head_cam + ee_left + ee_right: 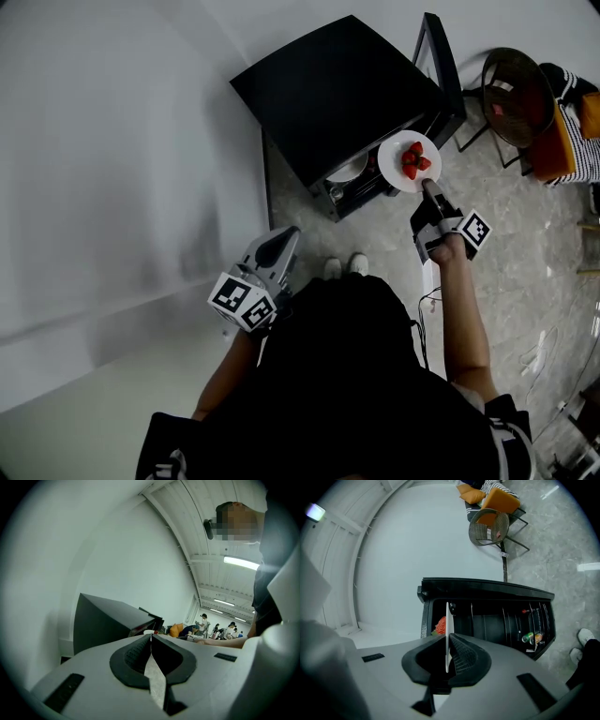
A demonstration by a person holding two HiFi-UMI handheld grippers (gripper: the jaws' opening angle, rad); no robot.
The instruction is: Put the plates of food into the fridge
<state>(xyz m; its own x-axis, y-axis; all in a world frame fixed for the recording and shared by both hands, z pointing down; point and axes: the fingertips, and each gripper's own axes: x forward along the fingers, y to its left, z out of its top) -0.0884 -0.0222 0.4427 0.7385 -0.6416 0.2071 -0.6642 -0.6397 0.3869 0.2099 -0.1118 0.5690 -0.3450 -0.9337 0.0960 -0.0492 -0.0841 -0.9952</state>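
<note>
Presently your right tongs (429, 186) clench the near rim of the strawberry plate (389, 153), held level at the mouth of the open fridge (328, 89), its interior straight beyond; your left tongs (281, 240) hang closed, empty.

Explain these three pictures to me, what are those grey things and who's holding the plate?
A person stands at a small black fridge with its door open, holding a tool with tongs in each hand. One camera sits on their head, looking down; the others ride on the tools. The right tongs pinch the rim of a white plate of strawberries at the fridge opening. The left tongs are shut and empty, at the person's side. Inside sits another plate.
</note>
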